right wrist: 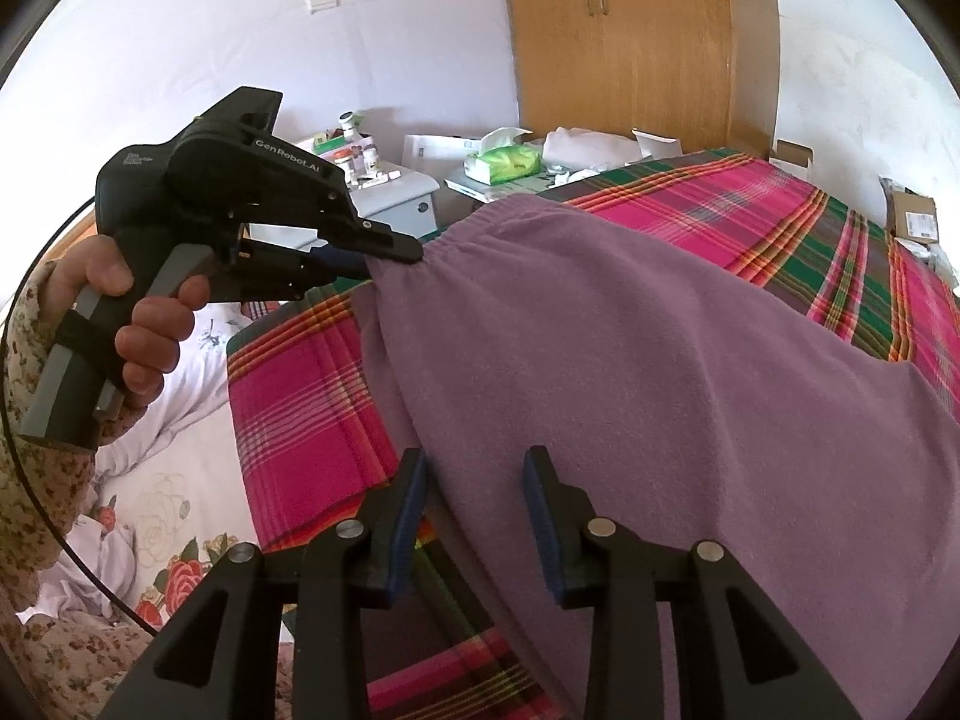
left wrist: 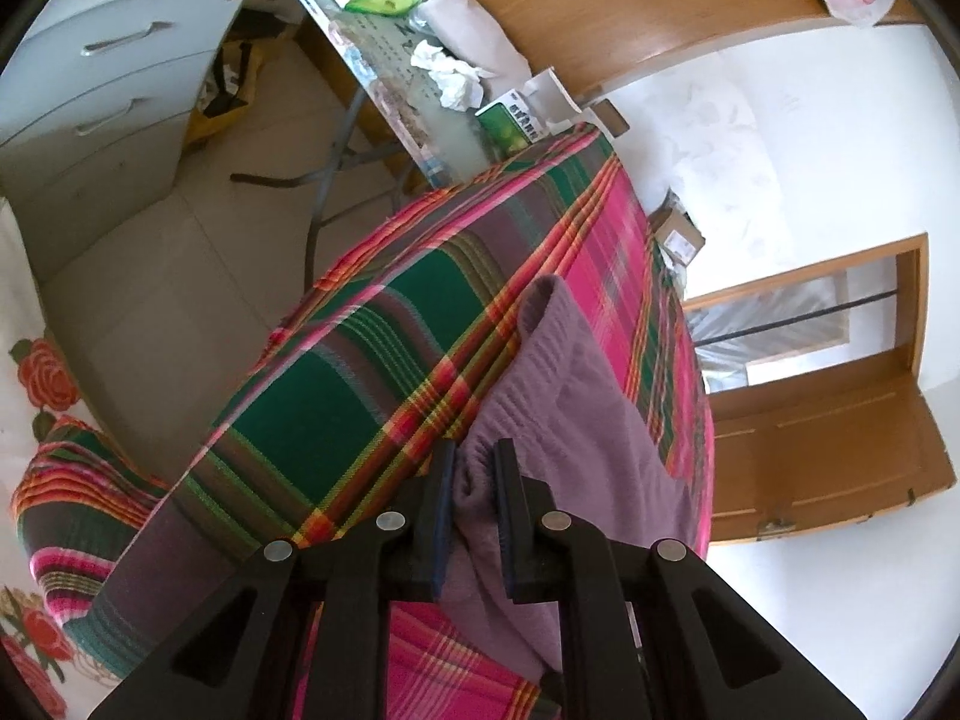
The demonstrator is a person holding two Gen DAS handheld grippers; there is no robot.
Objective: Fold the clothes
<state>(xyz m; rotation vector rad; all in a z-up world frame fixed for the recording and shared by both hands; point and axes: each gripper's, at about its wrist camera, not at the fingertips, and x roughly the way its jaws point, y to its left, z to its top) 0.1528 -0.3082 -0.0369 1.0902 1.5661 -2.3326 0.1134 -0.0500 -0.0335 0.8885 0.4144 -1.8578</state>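
The left gripper is clamped on a bunched fold of the purple garment at its gathered elastic waistband, right at the near edge of the plaid blanket that covers the surface under it. The right gripper hovers with its jaws apart over the garment's near hem, the cloth lying beneath the blue pads and not pinched. The garment is a soft, matte purple piece, spread broad and mostly smooth across the blanket, with small puckers along the waistband. It runs from the near edge toward the right side, leaving bare plaid along the far edge and the left corner. The left wrist view alone shows the blanket's side edge dropping off to open tiled floor, with a grey drawer unit well apart beyond it and a cluttered side table just beside the far corner. Only the right wrist view shows the left gripper from outside, the person's hand in a floral sleeve wrapped round its handle, a pack of tissues past the far edge, and a wooden wardrobe against the back wall.
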